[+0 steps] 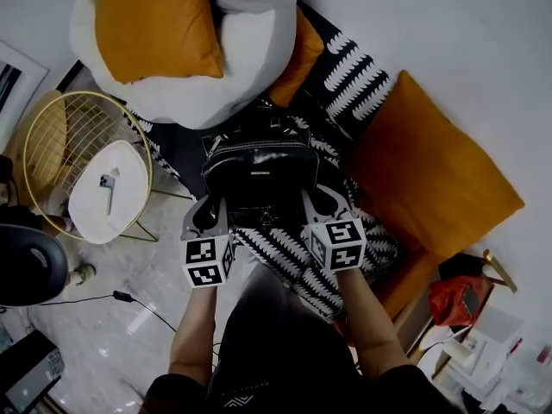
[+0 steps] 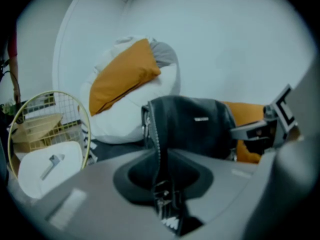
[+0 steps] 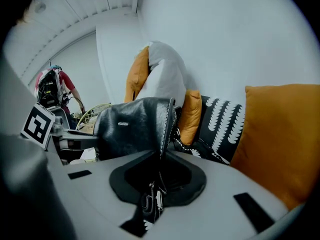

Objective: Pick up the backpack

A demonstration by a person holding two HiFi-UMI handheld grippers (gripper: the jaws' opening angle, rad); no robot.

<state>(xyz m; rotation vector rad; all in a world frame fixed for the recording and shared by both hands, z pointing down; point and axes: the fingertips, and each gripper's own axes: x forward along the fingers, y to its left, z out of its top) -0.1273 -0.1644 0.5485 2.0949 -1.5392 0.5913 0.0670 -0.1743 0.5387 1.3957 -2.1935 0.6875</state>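
Observation:
A black leather backpack [image 1: 257, 164] hangs lifted between my two grippers, above the black-and-white patterned throw [image 1: 285, 253]. My left gripper [image 1: 210, 207] is shut on the bag's left side seam. In the left gripper view the backpack [image 2: 195, 126] rises from the jaws, and the left gripper [image 2: 162, 184] pinches its zip edge. My right gripper [image 1: 317, 203] is shut on the right side. In the right gripper view the backpack [image 3: 132, 126] stands upright and the right gripper [image 3: 157, 184] clamps its stitched edge with a metal buckle at the jaws.
A white beanbag [image 1: 224, 67] with an orange cushion [image 1: 155, 24] lies behind the bag. A large orange cushion [image 1: 427, 179] lies at the right. A gold wire side table [image 1: 60, 136] with a white top stands at the left. A red bag [image 1: 457, 298] sits at lower right, a cable [image 1: 129, 300] on the floor.

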